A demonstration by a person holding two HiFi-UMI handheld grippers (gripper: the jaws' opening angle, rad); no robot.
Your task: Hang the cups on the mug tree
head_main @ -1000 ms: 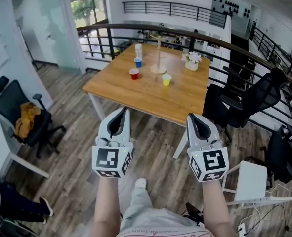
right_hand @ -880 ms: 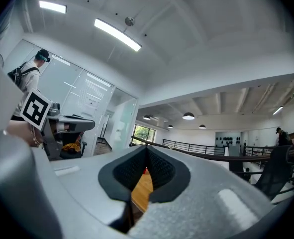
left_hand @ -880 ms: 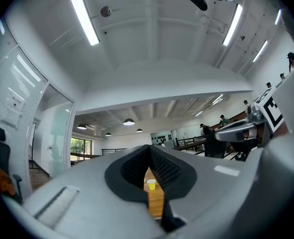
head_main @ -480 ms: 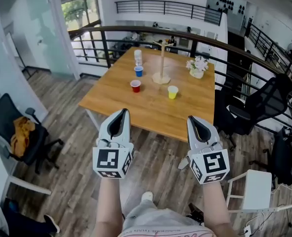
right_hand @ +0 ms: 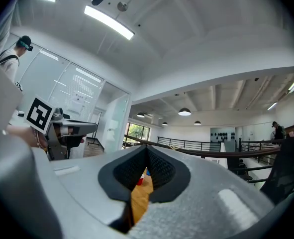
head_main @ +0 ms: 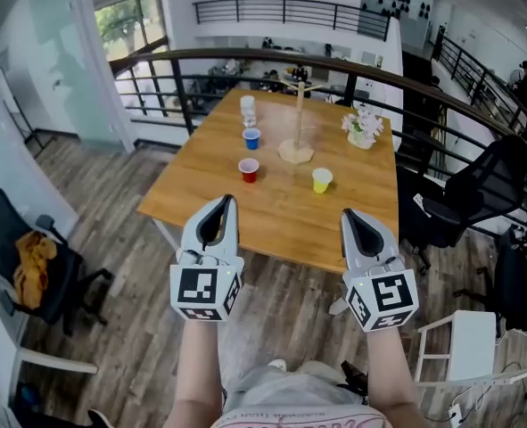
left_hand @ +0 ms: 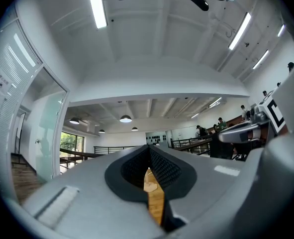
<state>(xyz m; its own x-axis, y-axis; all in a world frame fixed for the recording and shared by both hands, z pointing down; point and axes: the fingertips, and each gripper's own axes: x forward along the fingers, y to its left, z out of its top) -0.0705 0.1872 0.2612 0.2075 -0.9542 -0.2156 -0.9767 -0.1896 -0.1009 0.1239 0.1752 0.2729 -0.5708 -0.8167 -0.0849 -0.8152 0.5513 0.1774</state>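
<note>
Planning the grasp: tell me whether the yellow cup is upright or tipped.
Upright: the yellow cup stands on its base on the table, rim up.

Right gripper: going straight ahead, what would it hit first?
Probably the near edge of the wooden table; nothing stands between it and the right gripper, though relative height is unclear.

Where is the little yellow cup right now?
In the head view, the small yellow cup stands on the wooden table, right of the wooden mug tree.
</note>
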